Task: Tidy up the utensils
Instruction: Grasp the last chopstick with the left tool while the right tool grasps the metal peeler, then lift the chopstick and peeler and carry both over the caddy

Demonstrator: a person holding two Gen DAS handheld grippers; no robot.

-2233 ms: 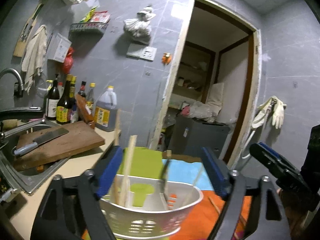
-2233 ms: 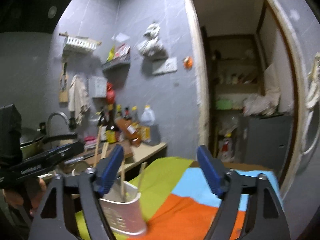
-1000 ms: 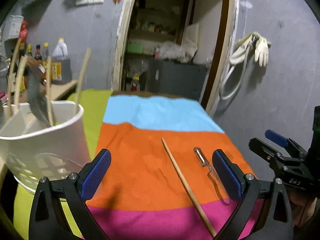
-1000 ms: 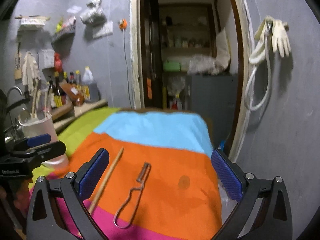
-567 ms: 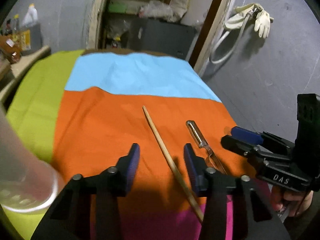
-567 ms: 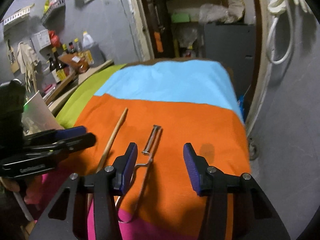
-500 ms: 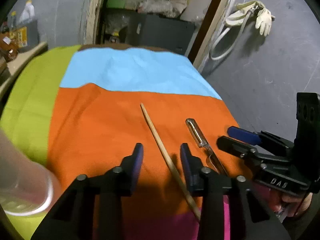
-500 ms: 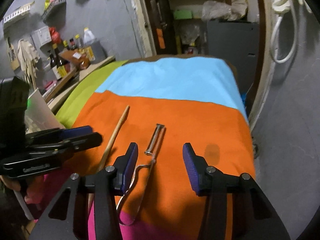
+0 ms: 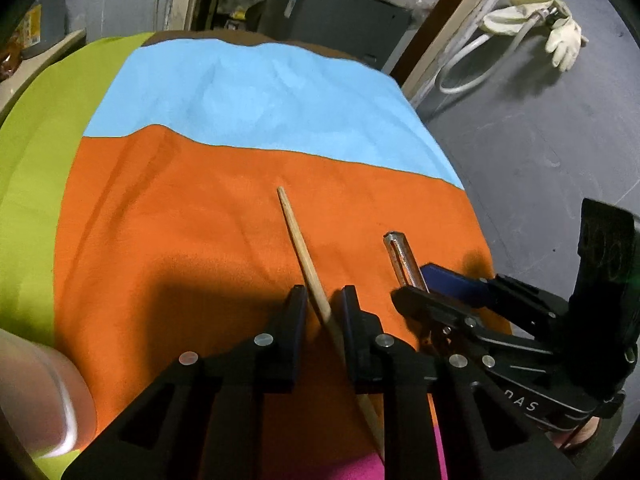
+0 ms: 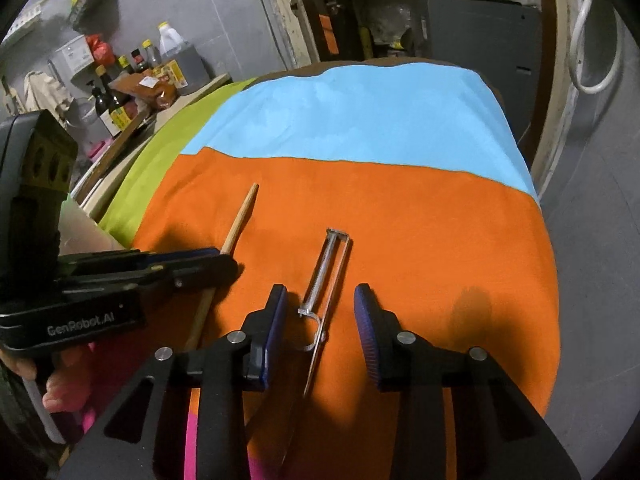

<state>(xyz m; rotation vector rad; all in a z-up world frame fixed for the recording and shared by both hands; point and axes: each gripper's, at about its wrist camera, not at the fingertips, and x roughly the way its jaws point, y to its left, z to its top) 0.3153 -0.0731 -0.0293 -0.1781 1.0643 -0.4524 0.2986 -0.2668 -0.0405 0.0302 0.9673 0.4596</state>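
Observation:
A wooden chopstick (image 9: 298, 236) lies on the orange band of the cloth (image 9: 180, 216). My left gripper (image 9: 323, 300) straddles its middle with a narrow gap, the pads close to the stick but seemingly not clamped. The chopstick also shows in the right wrist view (image 10: 240, 216). A metal peeler (image 10: 326, 276) lies right of it. My right gripper (image 10: 320, 300) is open around the peeler, low over the cloth. The peeler's head shows in the left wrist view (image 9: 398, 252).
The white utensil holder's rim (image 9: 48, 396) is at the lower left. A kitchen counter with bottles (image 10: 120, 96) stands at the far left. The table's right edge (image 10: 548, 240) drops to a grey floor. A doorway with a dark cabinet (image 9: 332, 8) is behind.
Both grippers have swung from the utensil holder to the cloth and come down. The left jaws have narrowed around the chopstick. The right jaws have narrowed around the peeler.

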